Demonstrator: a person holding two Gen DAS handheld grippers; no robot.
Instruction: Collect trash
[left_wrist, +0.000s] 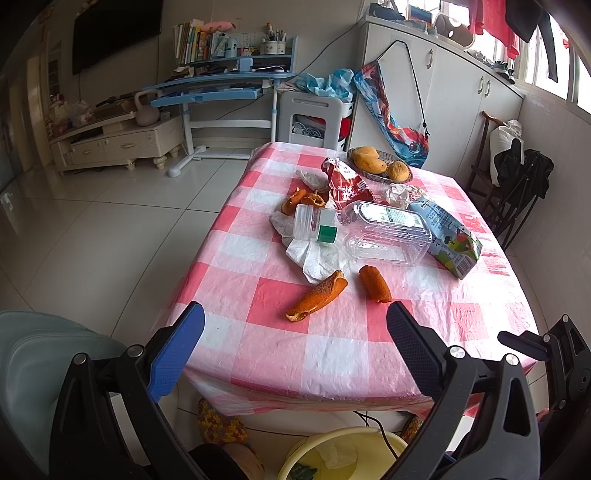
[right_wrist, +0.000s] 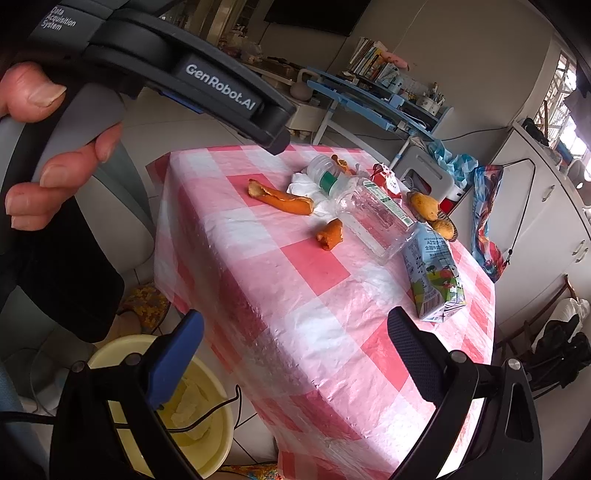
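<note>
Trash lies on the pink checked tablecloth (left_wrist: 332, 347): two orange peels (left_wrist: 317, 295) (left_wrist: 375, 282), a clear plastic bottle (left_wrist: 369, 230) on its side over a white tissue (left_wrist: 314, 254), a milk carton (left_wrist: 447, 236), a red wrapper (left_wrist: 347, 182) and more peel (left_wrist: 303, 201). My left gripper (left_wrist: 295, 317) is open, hovering above the table's near edge just short of the long peel. My right gripper (right_wrist: 295, 325) is open too, over the near table corner, nothing between its fingers. The same long peel (right_wrist: 280, 197), short peel (right_wrist: 330, 234), bottle (right_wrist: 373, 216) and carton (right_wrist: 434, 277) show there.
A yellow bin (right_wrist: 199, 406) with crumpled paper in it stands on the floor under the near table edge, also the yellow bin (left_wrist: 343, 454). A plate of mangoes (left_wrist: 380, 164) sits at the far end. A hand (right_wrist: 48, 147) holds the other gripper's body (right_wrist: 207, 81). A pale chair (left_wrist: 44, 354) stands left.
</note>
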